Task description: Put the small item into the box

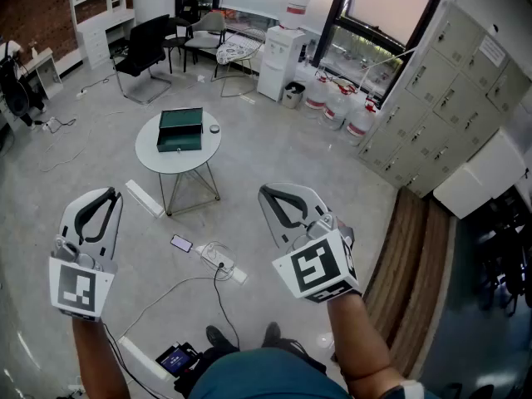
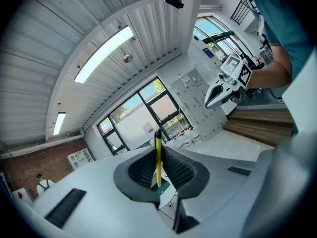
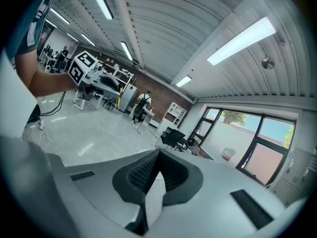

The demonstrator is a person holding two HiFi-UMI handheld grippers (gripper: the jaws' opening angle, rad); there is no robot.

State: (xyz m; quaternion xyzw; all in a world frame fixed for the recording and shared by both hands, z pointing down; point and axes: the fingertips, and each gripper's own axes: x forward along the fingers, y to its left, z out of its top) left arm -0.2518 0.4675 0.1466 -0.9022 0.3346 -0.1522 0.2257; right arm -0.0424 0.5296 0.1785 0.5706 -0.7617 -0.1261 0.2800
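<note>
A shut green box lies on a small round white table across the floor ahead of me. Beside it, at the table's right edge, sits a small dark round item. Both grippers are held up in the air, far short of the table. My left gripper is shut on a thin yellow stick with a dark tip, standing upright between the pads. My right gripper is shut with nothing in it. Neither gripper view shows the box clearly.
On the floor near my feet lie a phone, a power strip with cables and a white bar. Behind the table stand a black chair and a water dispenser. Grey lockers line the right wall.
</note>
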